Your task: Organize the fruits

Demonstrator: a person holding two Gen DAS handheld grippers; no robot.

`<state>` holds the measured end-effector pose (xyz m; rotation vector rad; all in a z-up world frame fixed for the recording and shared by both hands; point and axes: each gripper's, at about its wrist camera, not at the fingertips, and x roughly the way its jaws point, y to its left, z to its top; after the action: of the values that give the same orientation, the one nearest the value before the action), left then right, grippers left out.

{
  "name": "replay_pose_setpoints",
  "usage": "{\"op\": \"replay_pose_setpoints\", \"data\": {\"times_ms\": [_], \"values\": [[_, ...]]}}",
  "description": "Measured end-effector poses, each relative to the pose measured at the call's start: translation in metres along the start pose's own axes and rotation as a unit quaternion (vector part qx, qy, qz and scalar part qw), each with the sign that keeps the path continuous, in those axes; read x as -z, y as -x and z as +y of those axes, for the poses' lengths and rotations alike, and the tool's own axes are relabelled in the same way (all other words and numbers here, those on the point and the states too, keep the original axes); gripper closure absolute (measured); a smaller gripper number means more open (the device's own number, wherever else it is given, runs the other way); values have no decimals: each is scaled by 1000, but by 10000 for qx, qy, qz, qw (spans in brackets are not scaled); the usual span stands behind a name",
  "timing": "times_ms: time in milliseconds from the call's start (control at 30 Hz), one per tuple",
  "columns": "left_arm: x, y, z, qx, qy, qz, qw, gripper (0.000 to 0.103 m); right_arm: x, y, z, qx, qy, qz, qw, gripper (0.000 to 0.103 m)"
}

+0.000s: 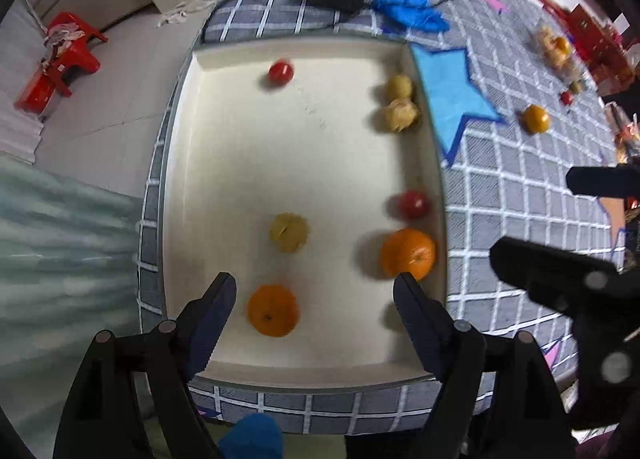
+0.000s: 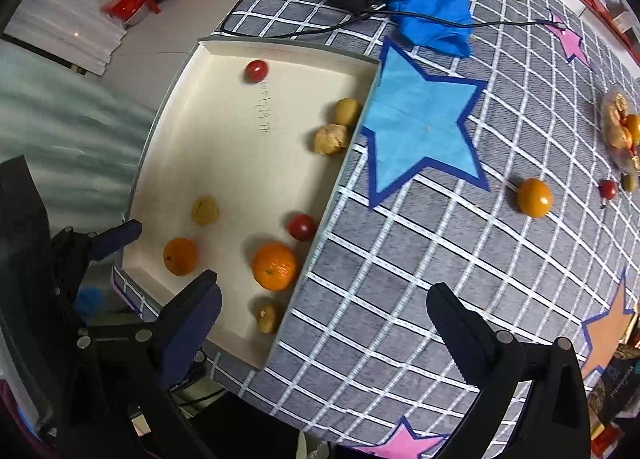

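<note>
Both grippers wide and empty: left gripper (image 1: 314,291) over near tangerine (image 1: 273,310) in tray (image 1: 184,163); round fruit may roll off the pads.

A cream tray (image 2: 224,107) is seen on a grey cloth (image 2: 400,279) checked with white lines and patterned with blue and pink stars. Orange mandarins (image 2: 275,266), red tomatoes (image 2: 302,226) and yellowish-brown fruits (image 2: 331,140) are shown inside it. Bright blue gloves (image 2: 432,15) are shown beyond the tray.

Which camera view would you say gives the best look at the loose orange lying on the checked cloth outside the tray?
The right wrist view: the loose orange lies unobstructed on the checked cloth, sharp and fairly large. The left wrist view shows the same orange smaller, blurrier, near the frame's right edge.
</note>
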<state>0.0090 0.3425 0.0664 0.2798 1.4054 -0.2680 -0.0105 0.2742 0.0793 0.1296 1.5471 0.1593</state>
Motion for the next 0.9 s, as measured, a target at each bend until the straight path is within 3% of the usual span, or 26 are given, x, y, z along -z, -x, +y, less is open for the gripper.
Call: {"op": "replay_pose_setpoints", "data": {"times_ms": [100,200,233,300,433,533,667,833,900], "values": [[-9,9,-6,214,-77,-208,9995,19,-2,15,-1,89,51,-65,9999,0],[-18,51,-18,193,-139,-715,9972,19,-6,31,-3,110,68,-207,9997,0],[-20,64,-21,106,-184,-1048,9943,16,-7,36,-3,122,64,-262,9996,0],[-16,92,-20,-62,-232,-1490,9885,0,-7,50,-6,151,28,-424,9990,0],[-22,121,-20,27,-301,-1816,9829,0,-7,75,-18,197,-201,-719,9970,0],[-24,131,-20,-84,-238,-1807,9832,0,-7,91,-24,323,-306,-896,9950,0],[-27,121,-18,-146,-267,-1240,9918,0,-6,109,-23,355,-344,-1088,9928,0],[-10,107,-30,-754,-1017,-893,9879,0,-3,109,-14,413,-363,-881,9946,0],[1,98,-35,-754,-1220,-602,9878,0,4,96,-8,366,-320,-625,9969,0]]}}
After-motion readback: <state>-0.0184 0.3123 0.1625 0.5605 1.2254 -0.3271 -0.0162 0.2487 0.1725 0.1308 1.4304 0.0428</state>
